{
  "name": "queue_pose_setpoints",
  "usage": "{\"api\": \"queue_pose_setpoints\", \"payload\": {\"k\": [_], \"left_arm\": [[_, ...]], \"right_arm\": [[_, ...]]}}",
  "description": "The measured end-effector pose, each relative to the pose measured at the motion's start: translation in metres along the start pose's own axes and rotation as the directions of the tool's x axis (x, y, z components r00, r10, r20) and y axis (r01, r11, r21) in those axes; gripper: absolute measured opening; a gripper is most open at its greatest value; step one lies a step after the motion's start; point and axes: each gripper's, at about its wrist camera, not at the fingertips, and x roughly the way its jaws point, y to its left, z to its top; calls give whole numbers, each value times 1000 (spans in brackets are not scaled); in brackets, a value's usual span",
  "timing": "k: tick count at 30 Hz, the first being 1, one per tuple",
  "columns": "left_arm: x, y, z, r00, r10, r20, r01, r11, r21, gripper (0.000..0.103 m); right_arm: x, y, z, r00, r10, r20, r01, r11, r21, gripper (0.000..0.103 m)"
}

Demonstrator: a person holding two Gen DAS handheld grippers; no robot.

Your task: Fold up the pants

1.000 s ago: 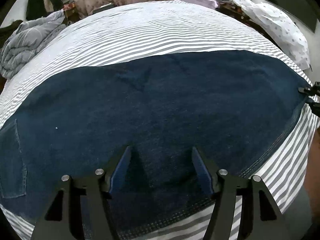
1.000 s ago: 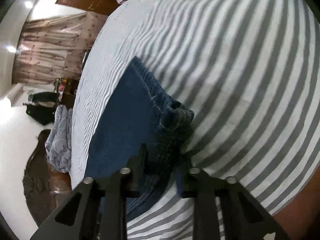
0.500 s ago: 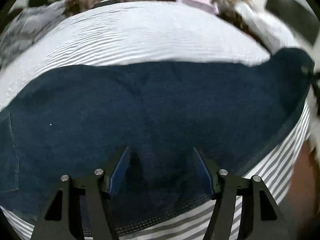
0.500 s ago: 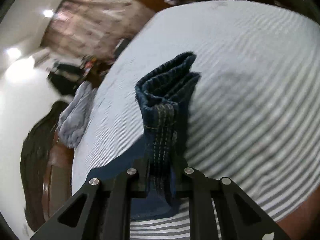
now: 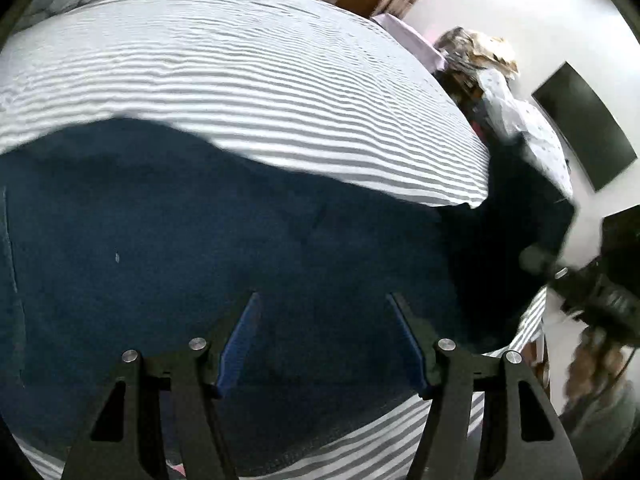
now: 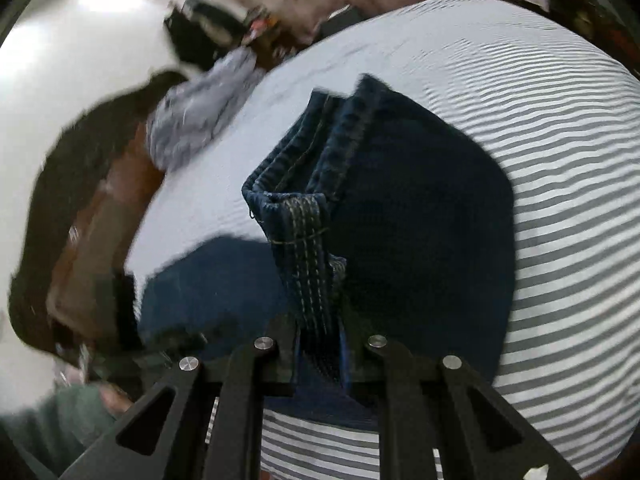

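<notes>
Dark blue jeans (image 5: 200, 248) lie across the striped bed (image 5: 240, 80). My left gripper (image 5: 324, 320) is open, its blue-padded fingers spread low over the middle of the jeans near the bed's front edge. My right gripper (image 6: 320, 344) is shut on the stitched hem end of the jeans (image 6: 304, 224) and holds it lifted above the bed, the cloth hanging below it. In the left wrist view the lifted end (image 5: 520, 216) rises at the right, with the right gripper (image 5: 580, 280) blurred beside it.
A grey quilt (image 6: 196, 112) lies at the bed's far side. A spotted pillow (image 5: 520, 120) and a clothes pile (image 5: 476, 48) sit past the bed's right corner. A dark screen (image 5: 584, 128) hangs on the wall. Wooden furniture (image 6: 92, 216) stands beside the bed.
My right gripper has lifted the jeans' hem end off the bed and carried it up and over toward the rest of the jeans. The left gripper stayed open and turned rightward.
</notes>
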Motion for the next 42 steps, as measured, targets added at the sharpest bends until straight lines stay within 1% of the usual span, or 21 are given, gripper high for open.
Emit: {"api": "queue_pose_setpoints", "payload": {"k": [3,7,9,12,14,16,17,20,22,23,24,27,29,30,31,33,36,38,40,42], "left_arm": [[8,-8,7,999,-16,-41,17,999,35,65],[28,-21,6,991,-67,-118,74,996,58,65],[33,-22,6,987,-98,-127,103,994,33,65],[28,-11,10,988,-107,-112,106,994,-13,65],[14,-4,11,994,-73,-85,73,997,-6,65],[5,2,12,997,-34,-69,36,999,24,65],[-1,6,11,997,-22,-69,24,999,33,65],[-13,19,11,997,-24,-78,26,999,27,65],[-16,29,7,996,4,-92,-2,1000,17,65],[-14,34,5,994,16,-109,-15,1000,8,65],[-9,41,3,990,26,-136,-28,1000,-12,65],[1,52,-5,983,-4,-181,-6,999,-53,65],[3,51,-8,984,-13,-180,5,999,-44,65],[3,49,-9,983,-19,-181,12,999,-38,65],[5,47,-7,983,-23,-182,16,999,-37,65],[9,43,-3,981,-41,-189,33,998,-46,65],[7,47,-4,977,-89,-194,75,994,-77,65],[4,47,-5,977,-100,-188,89,994,-67,65],[1,46,-7,977,-113,-180,104,993,-62,65],[-3,47,-8,977,-125,-171,115,991,-67,65]], "right_arm": [[27,4,-9,999,-19,-50,18,1000,-20,13],[56,5,-26,990,-56,-127,48,997,-68,14],[65,10,-36,985,-79,-156,61,992,-114,14],[72,20,-48,980,-80,-180,53,987,-154,14],[74,27,-51,979,-74,-188,42,985,-166,14],[75,35,-57,981,-56,-185,23,984,-178,13],[78,40,-57,981,-45,-187,11,983,-182,13],[85,63,-58,982,-6,-189,-32,980,-199,13],[96,81,-58,980,4,-198,-49,974,-223,13],[103,87,-61,979,-5,-202,-45,970,-240,13],[112,95,-65,978,-36,-204,-21,962,-271,14],[122,103,-77,975,-101,-196,30,941,-338,17],[122,109,-83,976,-127,-179,49,921,-385,21],[122,112,-86,976,-138,-169,58,911,-408,26],[122,114,-88,977,-134,-168,53,908,-415,34],[119,114,-91,979,-117,-169,38,912,-408,41],[109,113,-92,981,-112,-160,40,916,-398,43],[94,108,-91,985,-100,-143,40,928,-372,43],[83,102,-91,986,-53,-157,-4,940,-340,44],[75,96,-94,986,-45,-160,-10,945,-327,44]]}}
